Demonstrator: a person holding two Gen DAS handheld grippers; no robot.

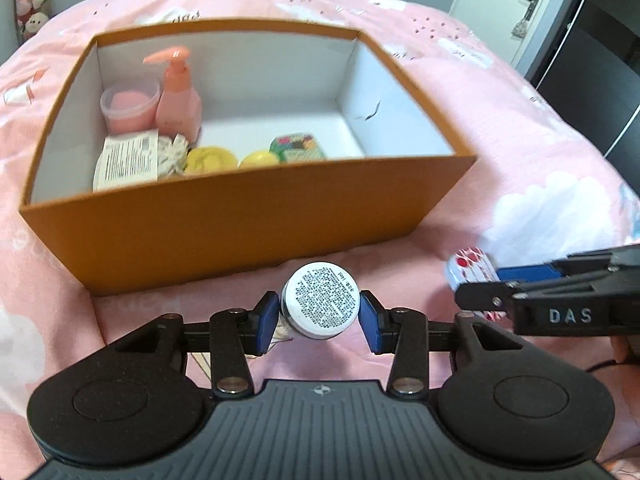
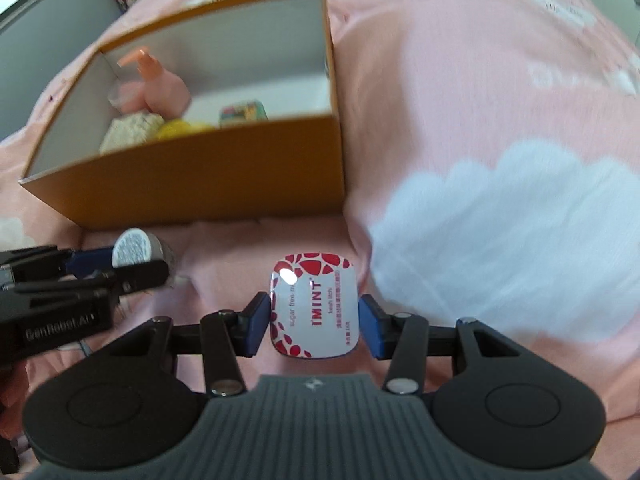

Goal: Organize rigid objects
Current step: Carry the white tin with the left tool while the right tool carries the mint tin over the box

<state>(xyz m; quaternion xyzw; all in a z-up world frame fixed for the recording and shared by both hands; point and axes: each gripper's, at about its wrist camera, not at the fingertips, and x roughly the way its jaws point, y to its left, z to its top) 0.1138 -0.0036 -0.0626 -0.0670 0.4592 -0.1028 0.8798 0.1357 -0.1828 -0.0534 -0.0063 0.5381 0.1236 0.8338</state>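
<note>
While the left gripper [image 1: 319, 314] clasps a white jar [image 1: 320, 305], the right gripper [image 2: 314, 318] grips a mint tin [image 2: 314, 306] near the box's [image 1: 248, 236] front wall.

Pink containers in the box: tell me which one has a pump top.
The tall pink pump bottle, upright near the box's back-left corner. The other pink container, the squat clear-walled tub beside it on its left, has no pump.

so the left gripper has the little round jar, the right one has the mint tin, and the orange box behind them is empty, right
Not quite: the orange box is not empty. The left wrist view shows a pink pump bottle and other items along its left side. The rest holds: the left gripper has the round jar, the right gripper the mint tin.
</note>
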